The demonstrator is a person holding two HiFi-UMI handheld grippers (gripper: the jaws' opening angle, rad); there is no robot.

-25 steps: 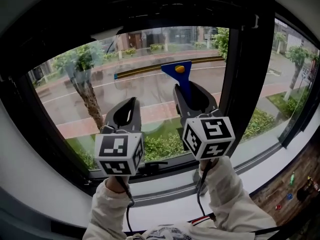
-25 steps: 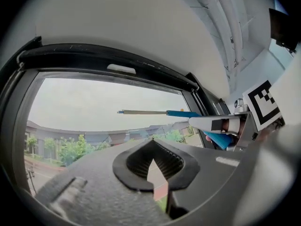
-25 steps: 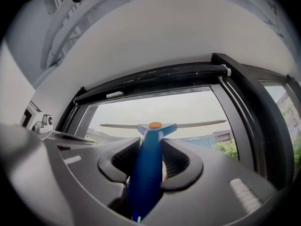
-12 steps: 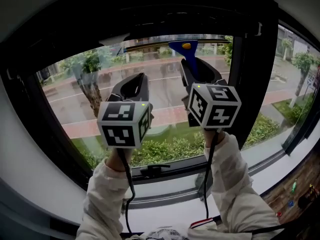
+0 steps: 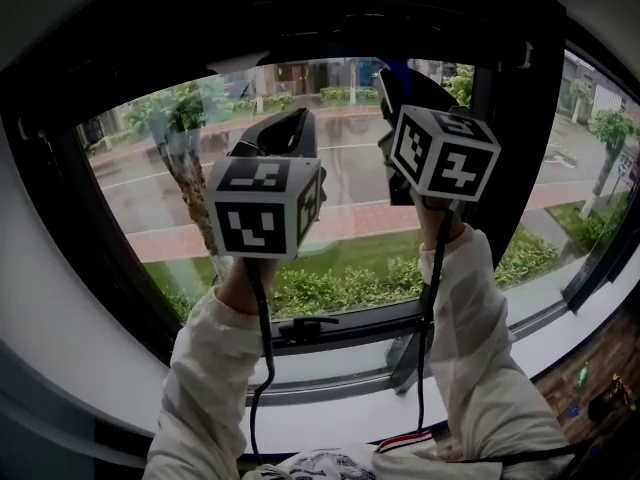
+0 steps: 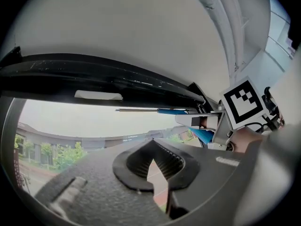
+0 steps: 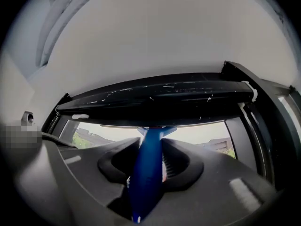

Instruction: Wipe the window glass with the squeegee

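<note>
Spanning window glass (image 5: 350, 183): it is filling most of the head view and showing a wet street (image 5: 150, 203), a tree (image 5: 190, 188) and a hedge (image 5: 340, 288) outside.
Frame (image 5: 510, 158): dark bars are bounding the glass along the top and down the right side.
Sleeves (image 5: 210, 378): both white sleeves are reaching up toward the glass.
Left gripper (image 5: 290, 128): it is hanging raised in front of the glass, left of and slightly lower than the right gripper (image 5: 398, 86). Its jaws are pressing together at the tips with nothing between them.
Right gripper: it is hanging near the top of the glass, and its jaws are pinching the squeegee (image 7: 146, 164) by the blue handle (image 7: 143, 187).
Squeegee: the handle is running up between the right jaws, and the head (image 7: 157, 131) is sitting just under the upper frame bar. In the left gripper view the thin blade (image 6: 136, 110) is lying level along the top edge of the glass. Contact with the pane cannot be told.
Latch (image 5: 305, 330): it is lying on the bottom bar, between the sleeves.
</note>
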